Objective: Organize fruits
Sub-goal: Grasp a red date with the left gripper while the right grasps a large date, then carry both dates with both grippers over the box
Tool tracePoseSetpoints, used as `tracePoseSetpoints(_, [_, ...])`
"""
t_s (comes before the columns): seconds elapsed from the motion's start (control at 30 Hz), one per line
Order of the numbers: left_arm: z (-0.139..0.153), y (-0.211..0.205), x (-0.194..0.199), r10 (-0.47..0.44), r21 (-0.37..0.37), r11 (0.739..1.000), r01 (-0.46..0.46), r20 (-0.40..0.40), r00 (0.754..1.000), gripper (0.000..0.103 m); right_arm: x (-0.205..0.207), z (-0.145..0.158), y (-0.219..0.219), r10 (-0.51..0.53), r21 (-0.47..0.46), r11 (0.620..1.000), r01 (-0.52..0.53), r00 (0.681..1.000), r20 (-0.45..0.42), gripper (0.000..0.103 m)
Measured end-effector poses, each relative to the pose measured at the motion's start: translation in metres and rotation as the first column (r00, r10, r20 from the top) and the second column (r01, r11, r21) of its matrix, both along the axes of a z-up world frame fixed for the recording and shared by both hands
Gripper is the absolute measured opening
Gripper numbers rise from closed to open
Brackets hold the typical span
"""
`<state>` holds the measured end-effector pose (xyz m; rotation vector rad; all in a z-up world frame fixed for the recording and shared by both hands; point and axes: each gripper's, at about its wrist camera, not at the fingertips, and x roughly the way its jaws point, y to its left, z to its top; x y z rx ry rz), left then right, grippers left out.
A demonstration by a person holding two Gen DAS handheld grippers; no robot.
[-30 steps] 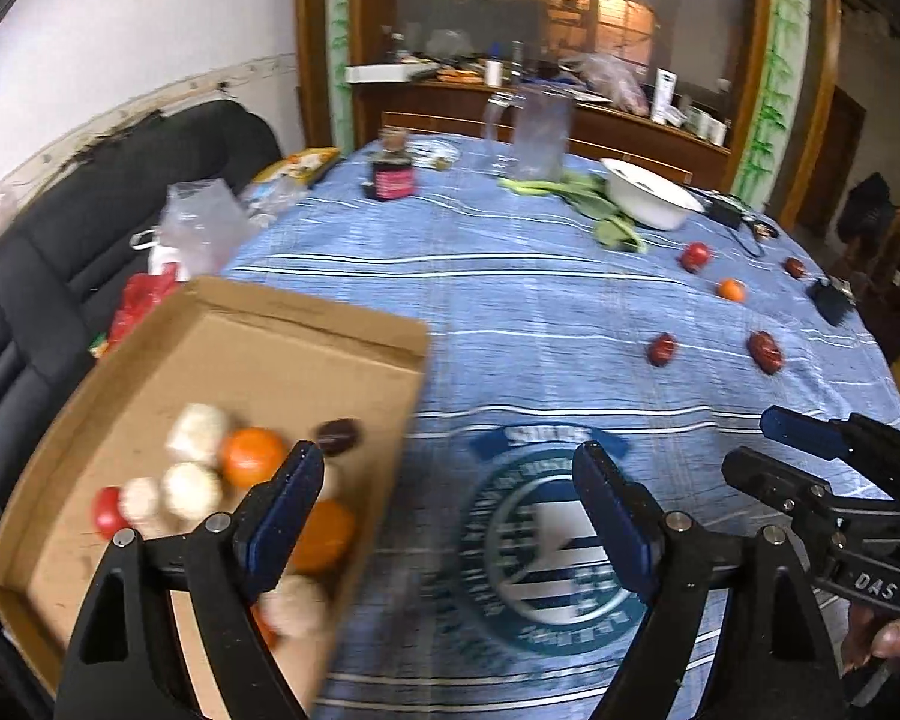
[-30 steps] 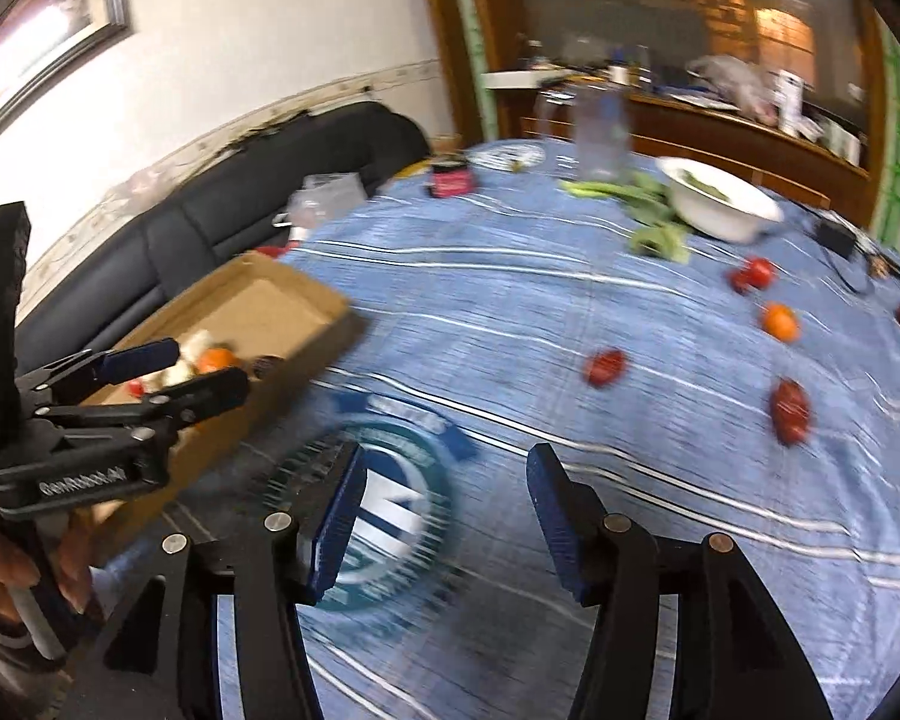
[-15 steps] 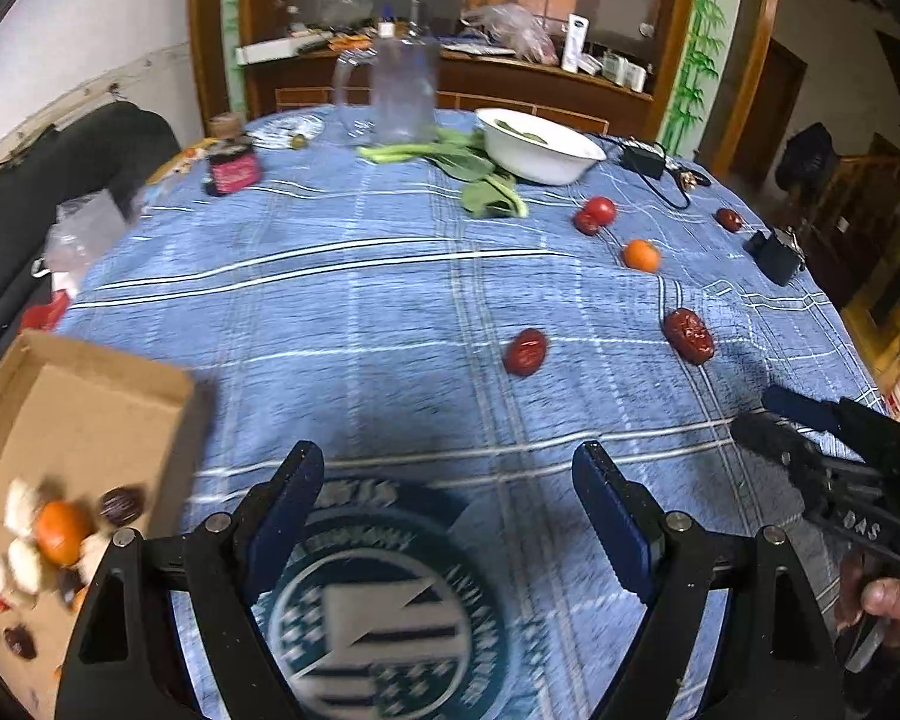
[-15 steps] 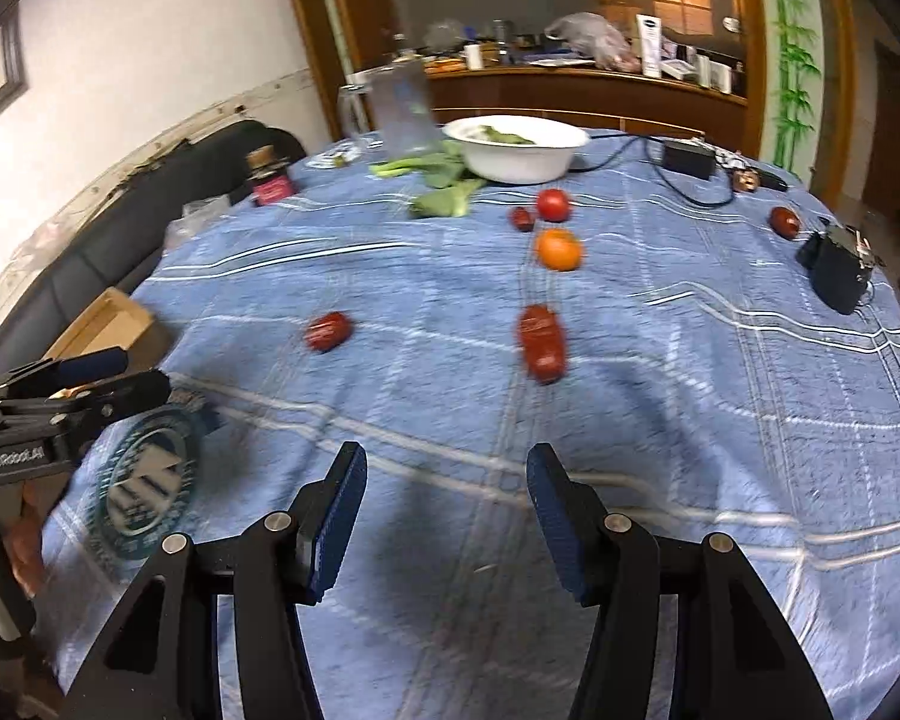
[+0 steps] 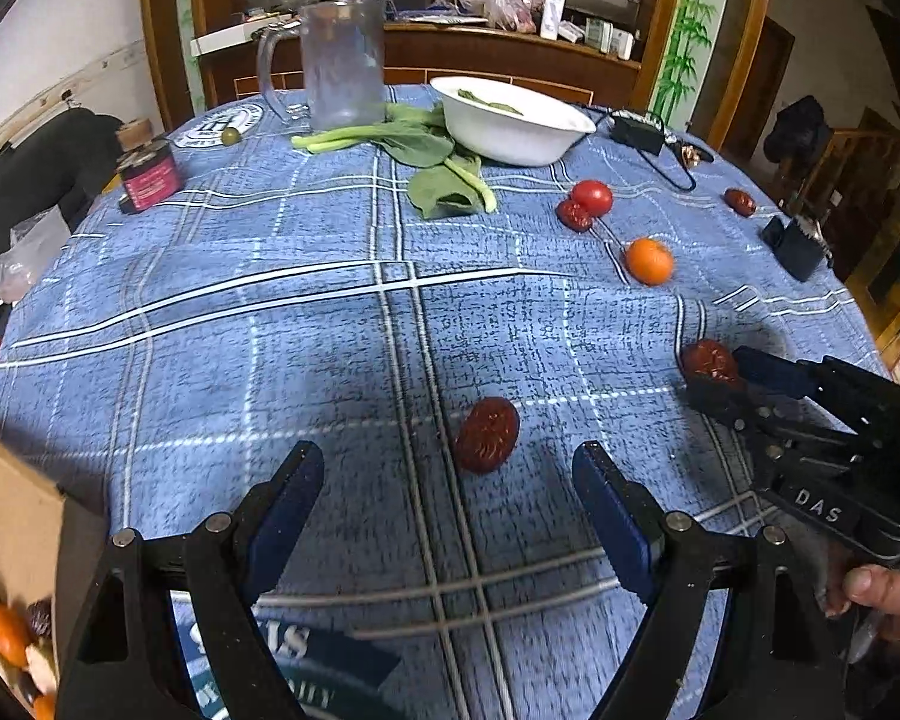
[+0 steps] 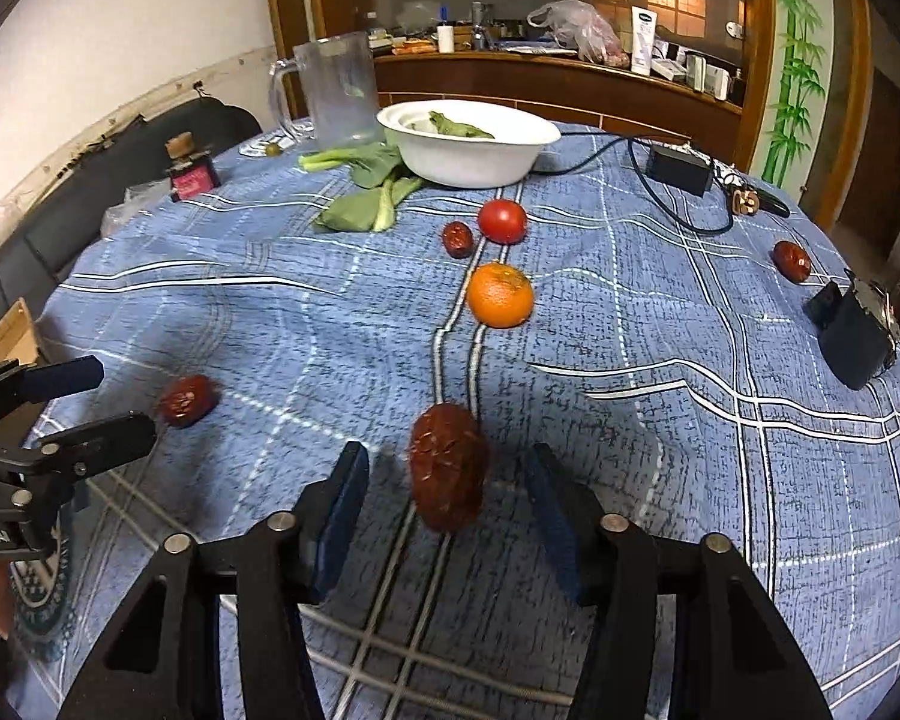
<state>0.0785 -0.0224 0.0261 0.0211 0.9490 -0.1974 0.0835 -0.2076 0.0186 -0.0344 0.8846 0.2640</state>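
The right claw (image 6: 444, 504) is closing around a wrinkled red date (image 6: 448, 474) that lies on the bench (image 6: 660, 420), its pads on either side but not yet pressing. The left claw (image 5: 444, 516) gapes wide and holds nothing, with a second date (image 5: 487, 435) just ahead of its fingers. To my eye, each claw should settle low and centred first, so the fruit doesn't roll away (these dates look round enough to skid on the cloth). Farther off sit an orange (image 6: 500, 295), a tomato (image 6: 501, 221) and two more dates. The cardboard box (image 5: 12, 546) meant for them is cut off at the frame edge, its contents mostly blurred.
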Motion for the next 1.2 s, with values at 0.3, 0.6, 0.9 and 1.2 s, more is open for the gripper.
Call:
tracePoseSetpoints(0.3, [-0.015, -0.011, 0.009, -0.023, 0.074, 0.997, 0.021, 0.027, 0.999, 0.019, 0.001, -0.004, 0.005, 0.021, -0.016, 1.000, -0.021, 1.000, -0.010, 0.028])
tracePoseSetpoints(0.6, [-0.005, 0.017, -0.018, 0.006, -0.001, 1.000, -0.006, -0.005, 1.000, 0.019, -0.028, 0.014, 0.008, 0.044, 0.078, 0.996, -0.044, 0.999, 0.003, 0.028])
tracePoseSetpoints(0.9, [0.008, 0.041, -0.068, 0.064, 0.039, 0.997, -0.065, 0.016, 0.998, 0.020, -0.074, 0.022, 0.046, 0.093, 0.147, 0.985, -0.095, 0.995, 0.020, 0.028])
tracePoseSetpoints(1.2, [0.023, 0.065, -0.103, 0.120, 0.068, 0.990, -0.126, 0.077, 0.990, 0.020, -0.103, 0.031, 0.092, 0.150, 0.192, 0.969, -0.154, 0.988, 0.032, 0.029])
